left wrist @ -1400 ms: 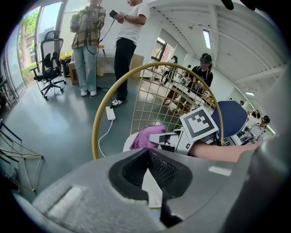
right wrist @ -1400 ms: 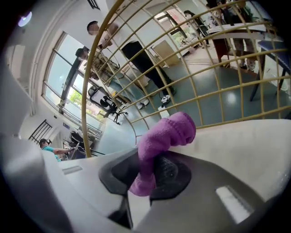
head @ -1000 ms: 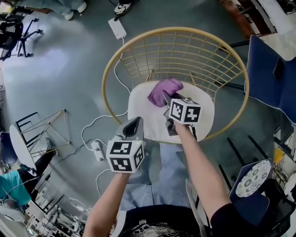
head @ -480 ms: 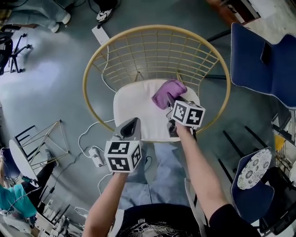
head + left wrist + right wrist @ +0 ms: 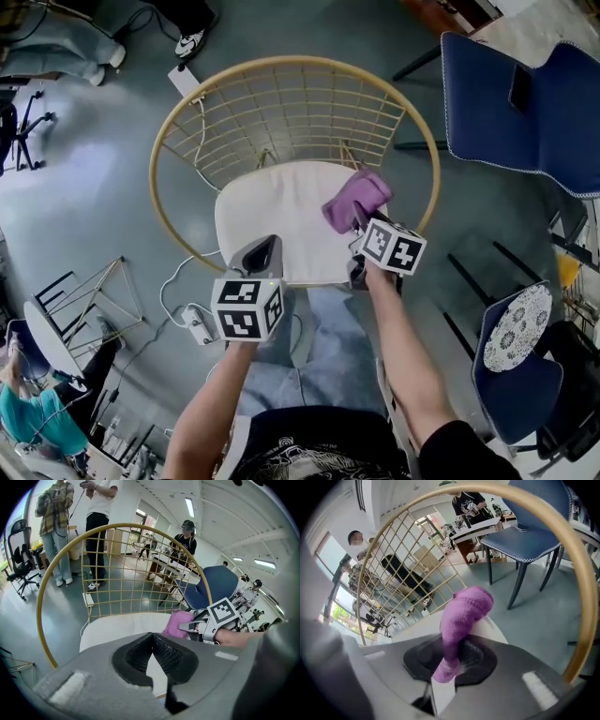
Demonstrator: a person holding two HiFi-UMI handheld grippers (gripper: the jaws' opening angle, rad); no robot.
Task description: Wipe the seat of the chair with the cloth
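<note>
The chair has a round yellow wire back (image 5: 291,103) and a white seat (image 5: 272,220). My right gripper (image 5: 356,223) is shut on a purple cloth (image 5: 357,198) that lies on the seat's right rear edge. In the right gripper view the cloth (image 5: 464,611) rises from between the pads of the right gripper (image 5: 450,656), with the seat (image 5: 415,630) beneath. My left gripper (image 5: 265,249) hovers over the seat's front edge, shut with nothing in it. The left gripper view shows the left gripper (image 5: 152,641), the seat (image 5: 117,627), the cloth (image 5: 178,623) and the right gripper (image 5: 197,626) beyond.
A blue chair (image 5: 516,103) stands at the right rear, and another chair with a patterned round seat (image 5: 511,342) at the right. A power strip (image 5: 199,323) with cables and a wire-frame stand (image 5: 84,300) lie on the floor left. People (image 5: 98,508) stand behind the chair.
My right gripper has dragged the cloth rightward across the seat, from the back middle to the right rear edge. The left gripper has stayed at the front edge.
</note>
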